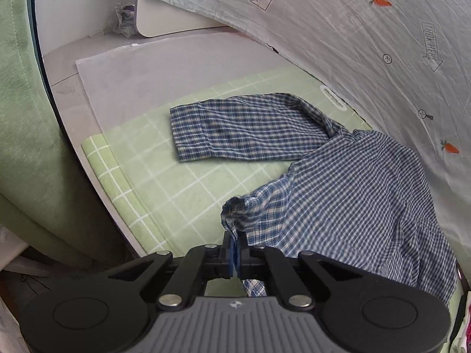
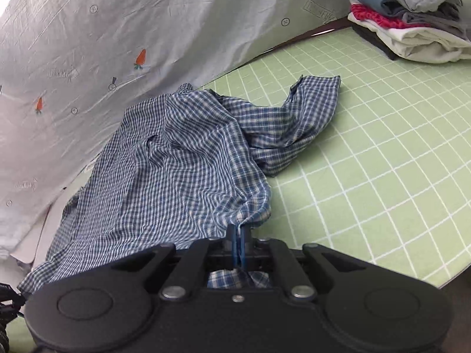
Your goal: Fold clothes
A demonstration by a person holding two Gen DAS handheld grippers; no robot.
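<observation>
A blue and white checked shirt (image 1: 347,194) lies crumpled on a green grid mat (image 1: 164,176). One sleeve (image 1: 247,129) stretches flat across the mat to the left. My left gripper (image 1: 234,236) is shut on a bunched edge of the shirt, with cloth pinched between its blue pads and lifted off the mat. In the right wrist view the same shirt (image 2: 164,164) spreads ahead, its other sleeve (image 2: 306,108) trailing to the right on the mat (image 2: 382,161). My right gripper (image 2: 239,231) is shut on a gathered fold of the shirt's hem.
A pale sheet with carrot prints (image 1: 368,44) hangs along the mat's far side, also the sheet (image 2: 88,44) in the right view. A stack of folded clothes (image 2: 412,29) sits at the mat's far right corner. A green cushion (image 1: 20,117) stands at left.
</observation>
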